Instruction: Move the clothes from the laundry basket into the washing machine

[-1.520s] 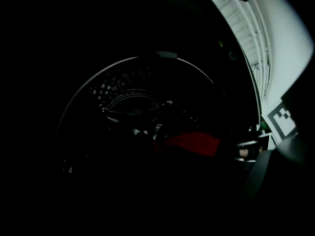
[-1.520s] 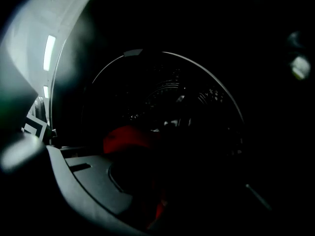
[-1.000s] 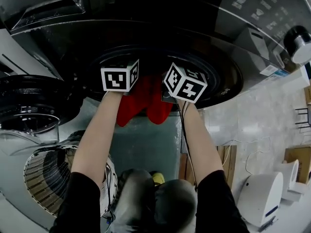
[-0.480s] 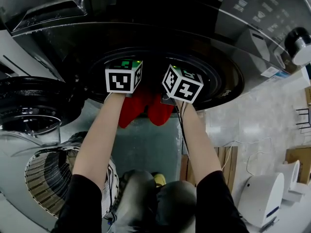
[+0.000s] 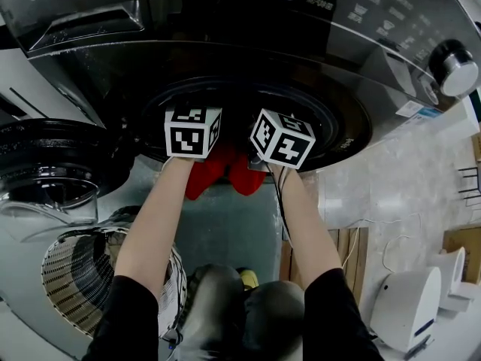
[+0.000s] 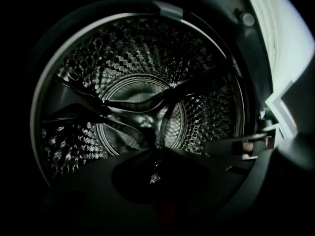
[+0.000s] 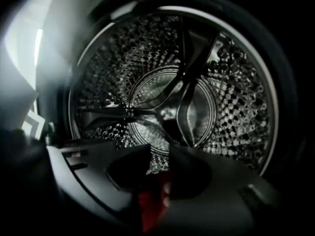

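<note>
Both grippers are at the washer's [image 5: 225, 28] round opening, side by side, with their marker cubes just outside it. The left gripper [image 6: 156, 170] has its 2 jaws closed together; its view is very dark, and only a faint red trace shows low between them. The right gripper [image 7: 158, 173] has its jaws pinched to a narrow slit, with red cloth [image 7: 151, 208] caught between them. In the head view the cloth [image 5: 218, 173] hangs in 2 red lobes below and between the grippers, over the near lip of the opening and against the washer's front.

Both gripper views look straight into the drum [image 6: 138, 102], whose perforated steel wall and 3 ribs are visible. No clothes show inside it.

The washer's door [image 5: 52, 164] stands swung open at the left. The white slatted basket [image 5: 75, 277] sits on the floor at the near left, beside the person's left arm; its contents cannot be made out.
</note>
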